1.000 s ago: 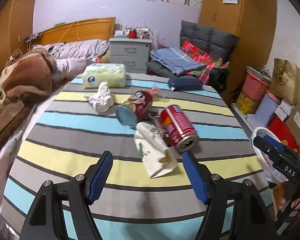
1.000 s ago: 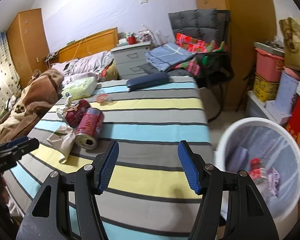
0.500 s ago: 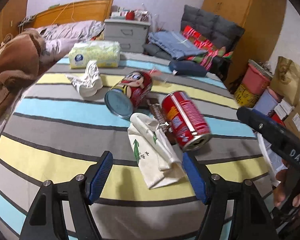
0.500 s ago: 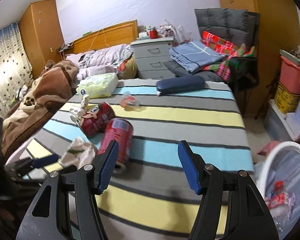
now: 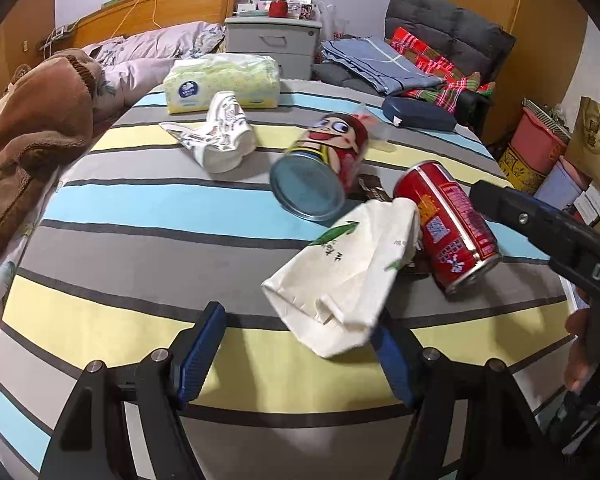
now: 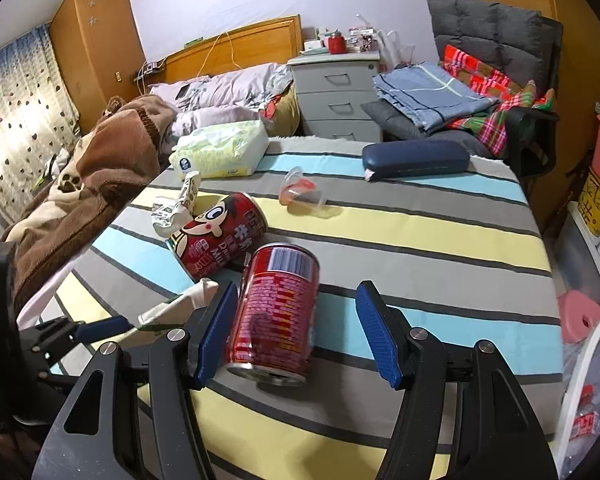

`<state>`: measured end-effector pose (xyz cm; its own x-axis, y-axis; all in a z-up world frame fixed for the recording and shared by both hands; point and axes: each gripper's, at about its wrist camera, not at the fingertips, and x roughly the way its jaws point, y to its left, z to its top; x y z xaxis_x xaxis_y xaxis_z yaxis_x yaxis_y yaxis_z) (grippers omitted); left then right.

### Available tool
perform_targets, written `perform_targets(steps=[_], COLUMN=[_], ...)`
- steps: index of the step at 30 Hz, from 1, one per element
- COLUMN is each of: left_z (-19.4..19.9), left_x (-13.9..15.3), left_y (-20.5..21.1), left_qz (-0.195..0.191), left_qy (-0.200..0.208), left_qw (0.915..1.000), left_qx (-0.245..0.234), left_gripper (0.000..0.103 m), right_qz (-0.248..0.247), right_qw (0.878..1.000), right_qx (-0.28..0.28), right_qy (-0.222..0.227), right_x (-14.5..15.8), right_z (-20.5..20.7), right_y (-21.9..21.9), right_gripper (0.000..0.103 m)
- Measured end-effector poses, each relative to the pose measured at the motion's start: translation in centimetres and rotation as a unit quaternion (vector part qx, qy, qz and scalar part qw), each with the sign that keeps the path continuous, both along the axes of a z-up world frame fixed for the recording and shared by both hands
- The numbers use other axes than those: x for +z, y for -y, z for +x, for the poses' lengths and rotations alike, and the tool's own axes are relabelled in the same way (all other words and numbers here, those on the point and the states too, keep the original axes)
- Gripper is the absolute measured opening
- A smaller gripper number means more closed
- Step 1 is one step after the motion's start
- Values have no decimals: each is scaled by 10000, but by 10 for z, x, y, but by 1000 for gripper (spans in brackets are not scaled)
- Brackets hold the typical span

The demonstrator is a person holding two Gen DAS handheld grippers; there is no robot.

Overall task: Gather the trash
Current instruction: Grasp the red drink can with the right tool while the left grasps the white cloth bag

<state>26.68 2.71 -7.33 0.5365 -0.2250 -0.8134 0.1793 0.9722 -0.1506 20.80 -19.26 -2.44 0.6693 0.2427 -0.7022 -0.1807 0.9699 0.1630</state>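
Trash lies on a striped table [image 5: 140, 216]. A red can [image 5: 446, 228] lies on its side; in the right wrist view the can [image 6: 276, 312] sits between the open fingers of my right gripper [image 6: 296, 334], close to the left finger. A crumpled white paper bag [image 5: 348, 272] lies beside it, its near end between the open fingers of my left gripper [image 5: 300, 354]. A red cartoon can [image 5: 324, 168] and a crushed white carton [image 5: 216, 138] lie farther back. A clear plastic cup [image 6: 302, 194] lies beyond them.
A tissue pack [image 5: 222, 82] and a dark blue case [image 6: 414, 158] sit at the table's far side. A white trash bin [image 6: 588, 396] with litter stands at the right of the table. A bed with brown blanket [image 5: 24, 128] is on the left.
Both grippers moved in toward the trash. The right gripper swung left from the bin side and now straddles the red can. The left gripper closed in on the white bag.
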Motion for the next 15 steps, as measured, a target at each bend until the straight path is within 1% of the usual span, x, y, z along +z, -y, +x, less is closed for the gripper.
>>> perform_targets(steps=[3, 6, 10, 13, 15], left_z=[1, 3, 9, 12, 16], left_x=[1, 6, 10, 11, 9], left_y=[-3, -3, -3, 7, 12], left_qz=[-63, -6, -140, 82, 67], left_qy=[22, 153, 160, 222, 183], left_qw=[9998, 9994, 9986, 9973, 9964], left_qx=[-184, -324, -493, -701, -827], left_gripper=[72, 72, 72, 72, 72], right_qz=[42, 26, 55, 50, -55], right_qw=[9999, 9997, 9993, 9988, 9988], right_qx=[-19, -4, 30, 99, 71], right_qy=[-99, -233, -374, -479, -476], right_x=[-4, -9, -14, -16, -16], right_z=[5, 9, 13, 15, 14], right_y=[-1, -4, -5, -4, -2], right_gripper=[63, 63, 63, 63, 63])
